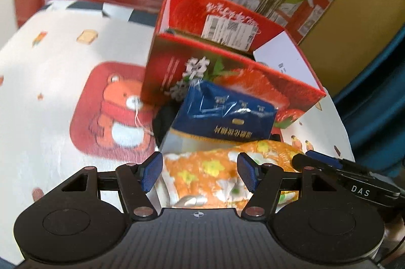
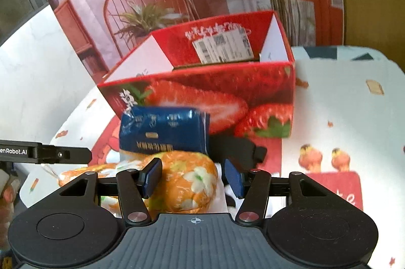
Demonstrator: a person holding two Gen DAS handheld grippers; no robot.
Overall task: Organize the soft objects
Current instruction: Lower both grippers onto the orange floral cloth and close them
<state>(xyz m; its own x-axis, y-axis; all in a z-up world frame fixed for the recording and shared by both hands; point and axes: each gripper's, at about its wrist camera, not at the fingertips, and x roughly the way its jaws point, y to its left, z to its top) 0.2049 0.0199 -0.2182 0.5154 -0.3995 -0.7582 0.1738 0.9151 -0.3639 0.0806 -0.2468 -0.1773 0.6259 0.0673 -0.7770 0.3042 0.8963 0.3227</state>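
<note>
Standing by the table, I see both grippers approach one soft pile that lies just in front of the open red cardboard box printed with strawberries (image 2: 202,97). The left gripper (image 1: 200,171) has its jaws apart on either side of the orange cloth bundle with yellow and white flowers (image 1: 210,167), and the right gripper (image 2: 192,176) also has its jaws apart around the rounded end of the same bundle (image 2: 187,183); neither one seems to press it yet. I think they come from two sides because the cloth is limp and would sag from one hold. On the bundle, leaning toward the box front, rests a dark blue crinkly plastic pack of tissues (image 2: 164,132), shiny and a little crushed. A black soft cloth piece (image 2: 238,147) lies beside it, touching the box foot. The box is stiff, with straight walls, and looks ready to receive them.
</note>
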